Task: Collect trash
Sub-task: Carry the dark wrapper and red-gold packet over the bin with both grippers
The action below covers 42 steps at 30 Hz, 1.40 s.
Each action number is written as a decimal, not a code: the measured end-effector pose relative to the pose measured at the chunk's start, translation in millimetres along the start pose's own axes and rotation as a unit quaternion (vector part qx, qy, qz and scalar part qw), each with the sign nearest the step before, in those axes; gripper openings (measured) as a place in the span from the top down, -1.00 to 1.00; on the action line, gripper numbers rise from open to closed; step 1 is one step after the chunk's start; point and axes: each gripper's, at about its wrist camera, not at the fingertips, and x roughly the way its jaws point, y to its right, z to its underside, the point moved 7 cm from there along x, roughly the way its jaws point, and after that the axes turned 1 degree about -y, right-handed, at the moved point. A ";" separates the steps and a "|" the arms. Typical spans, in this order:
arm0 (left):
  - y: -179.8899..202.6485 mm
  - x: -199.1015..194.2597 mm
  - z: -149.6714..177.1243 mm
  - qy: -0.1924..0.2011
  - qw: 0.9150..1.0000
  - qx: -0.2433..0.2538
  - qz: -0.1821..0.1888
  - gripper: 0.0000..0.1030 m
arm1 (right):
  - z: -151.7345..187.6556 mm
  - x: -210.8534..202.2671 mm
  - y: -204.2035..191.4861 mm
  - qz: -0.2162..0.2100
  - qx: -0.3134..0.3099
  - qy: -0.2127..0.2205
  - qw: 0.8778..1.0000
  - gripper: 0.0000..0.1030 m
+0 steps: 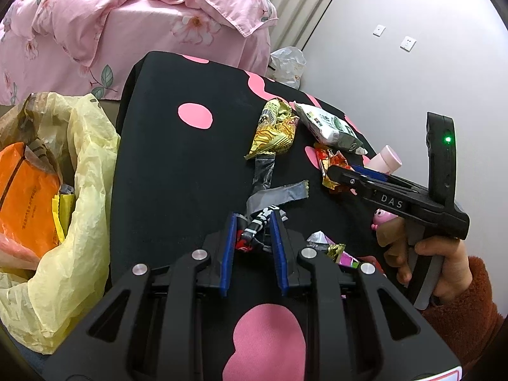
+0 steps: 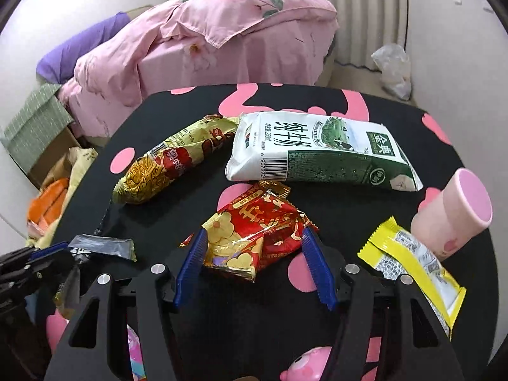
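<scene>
Left gripper (image 1: 254, 222) pinched on a black wrapper (image 1: 254, 233) low over the table (image 1: 165, 158), seemingly touching it, right gripper (image 2: 254, 238) wide open straddling a red-gold wrapper (image 2: 254, 238), milk carton (image 2: 320, 155) beyond, yellow trash bag (image 1: 85, 190) left of table.

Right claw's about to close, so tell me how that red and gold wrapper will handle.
The red and gold wrapper looks crinkled and thin, so it will probably crumple flat and weigh little. Its glossy foil may slip between the open right claw.
</scene>
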 end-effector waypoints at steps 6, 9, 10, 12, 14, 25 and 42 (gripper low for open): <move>0.9 0.4 0.4 -0.001 1.000 0.002 0.001 0.60 | 16.8 -15.8 10.5 0.003 0.026 -0.001 1.000 -0.13; 0.7 1.2 0.4 -0.001 1.000 0.001 0.003 0.60 | 18.8 -10.0 14.5 -0.033 0.057 -0.012 0.998 -0.13; 0.6 1.2 0.5 -0.001 1.000 0.001 0.002 0.60 | 18.8 -10.0 14.5 -0.033 0.057 -0.012 0.998 -0.13; 1.0 0.9 0.5 -0.001 1.000 0.002 0.002 0.60 | 12.9 -1.9 13.0 -0.056 0.070 -0.012 0.996 -0.13; 1.1 1.1 0.6 0.000 1.000 0.002 0.002 0.60 | 8.2 1.3 5.5 -0.059 0.044 -0.002 0.997 -0.06; 5.2 2.4 1.7 -0.002 1.000 0.018 -0.009 0.60 | 15.0 -69.9 -27.3 -0.072 -0.033 0.061 0.995 0.58; 10.2 -110.1 -35.2 0.125 0.986 0.082 -0.070 0.65 | 3.4 -175.5 -71.4 -0.043 -0.085 0.156 0.983 0.58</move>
